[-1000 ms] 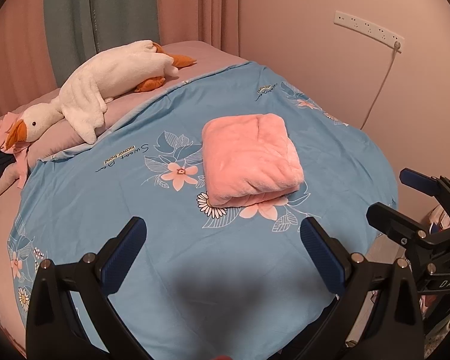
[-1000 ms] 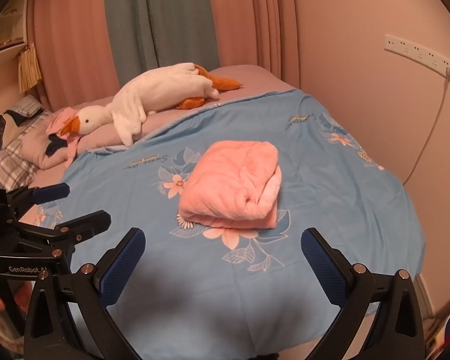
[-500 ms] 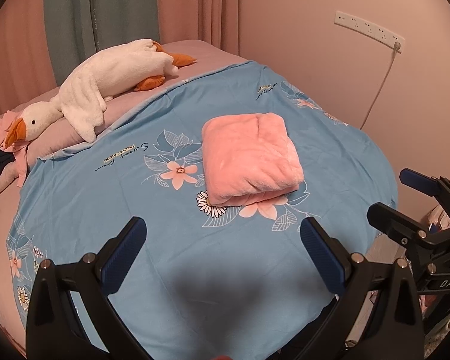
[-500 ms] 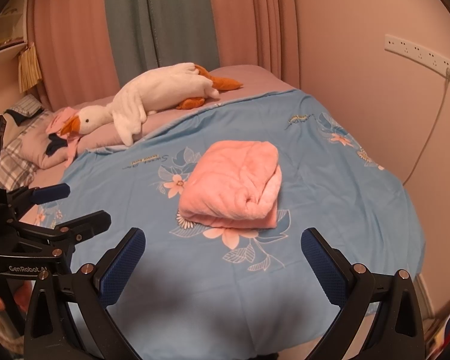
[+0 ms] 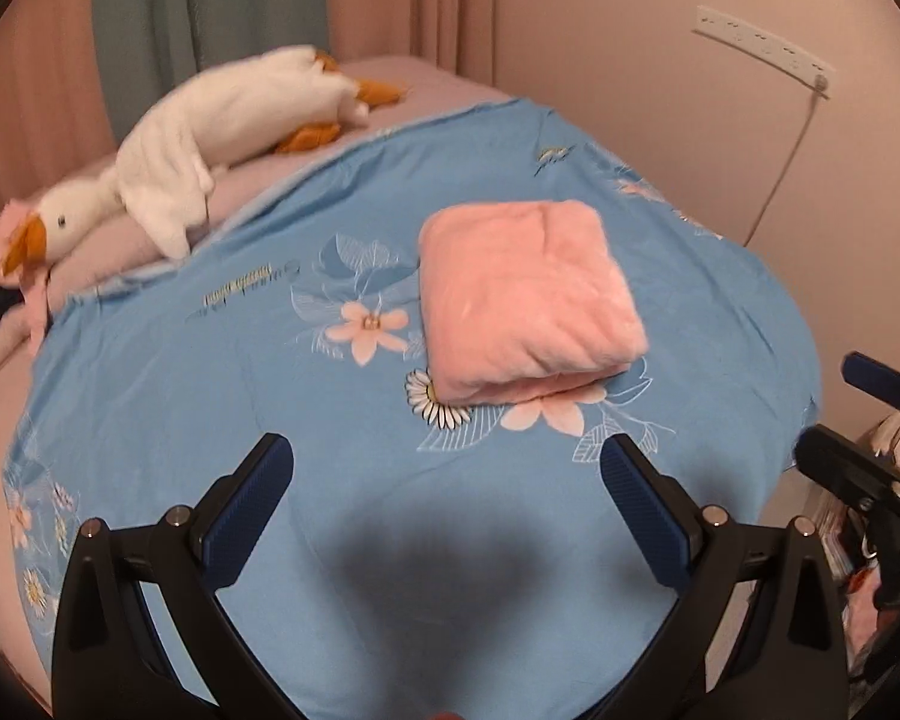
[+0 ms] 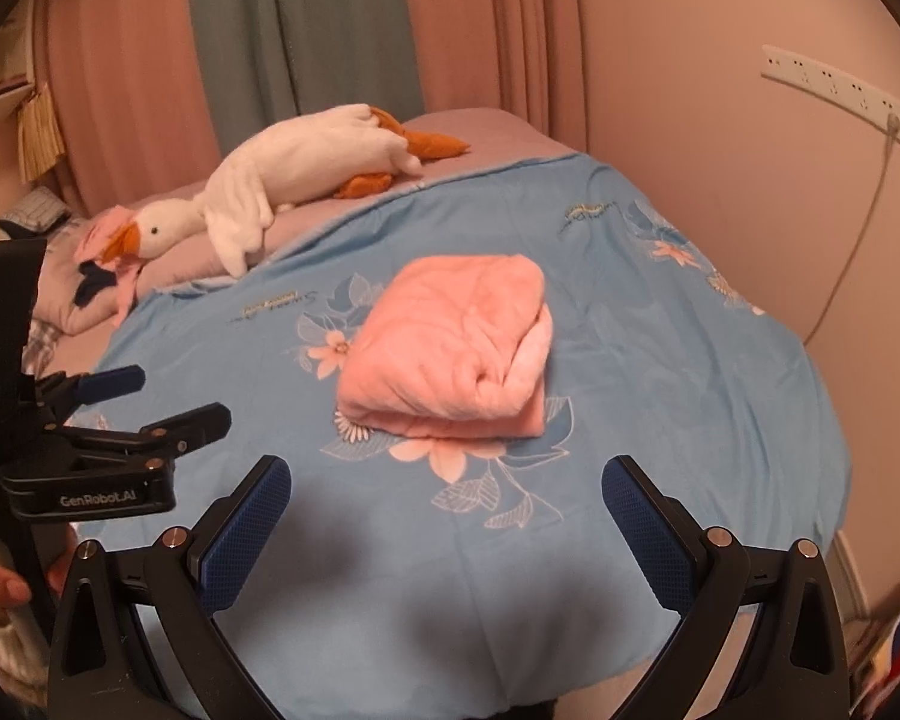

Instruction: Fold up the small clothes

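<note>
Though folded up already, sits in the middle of the big blue blanket (image 5: 210,420): pink cloth (image 5: 528,306), straight ahead of both claws, touching neither. Lies longer front to back. Left claw (image 5: 447,498) spread wide, holding nothing. Right claw (image 6: 447,504) spread wide too, about as near.

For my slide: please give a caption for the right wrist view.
Folded pink garment on the blue bedspread, open right gripper behind it.

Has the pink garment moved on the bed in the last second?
No. The folded pink garment lies on the same flower print of the blue sheet as before, touched by neither open gripper.
</note>
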The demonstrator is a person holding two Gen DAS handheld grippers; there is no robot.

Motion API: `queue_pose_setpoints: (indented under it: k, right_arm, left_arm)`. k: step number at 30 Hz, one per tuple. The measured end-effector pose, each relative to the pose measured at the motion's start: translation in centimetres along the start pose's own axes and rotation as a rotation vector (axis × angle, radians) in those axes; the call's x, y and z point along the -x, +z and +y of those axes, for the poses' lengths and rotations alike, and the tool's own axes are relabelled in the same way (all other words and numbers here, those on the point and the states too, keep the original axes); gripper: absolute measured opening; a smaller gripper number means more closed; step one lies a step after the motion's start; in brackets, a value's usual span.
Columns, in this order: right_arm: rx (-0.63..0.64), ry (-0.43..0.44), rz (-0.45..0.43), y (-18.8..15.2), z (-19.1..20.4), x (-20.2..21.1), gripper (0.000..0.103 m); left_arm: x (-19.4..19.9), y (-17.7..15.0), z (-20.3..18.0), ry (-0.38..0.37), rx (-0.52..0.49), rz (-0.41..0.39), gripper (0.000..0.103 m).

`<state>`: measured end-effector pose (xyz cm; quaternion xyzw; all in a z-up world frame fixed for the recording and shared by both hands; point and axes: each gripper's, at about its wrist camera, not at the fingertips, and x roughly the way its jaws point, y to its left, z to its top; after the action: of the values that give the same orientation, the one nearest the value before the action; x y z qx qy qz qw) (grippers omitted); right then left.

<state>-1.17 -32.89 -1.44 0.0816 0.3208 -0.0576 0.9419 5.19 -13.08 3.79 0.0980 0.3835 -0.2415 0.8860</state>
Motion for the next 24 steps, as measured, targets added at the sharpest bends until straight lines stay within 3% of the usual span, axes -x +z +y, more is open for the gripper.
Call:
queue_pose_setpoints:
  k: [24]
  right_arm:
    - [0.006, 0.002, 0.001, 0.7, -0.1, -0.9, 0.103]
  left_arm:
    - [0.2, 0.2, 0.0, 0.020, -0.012, -0.023, 0.102]
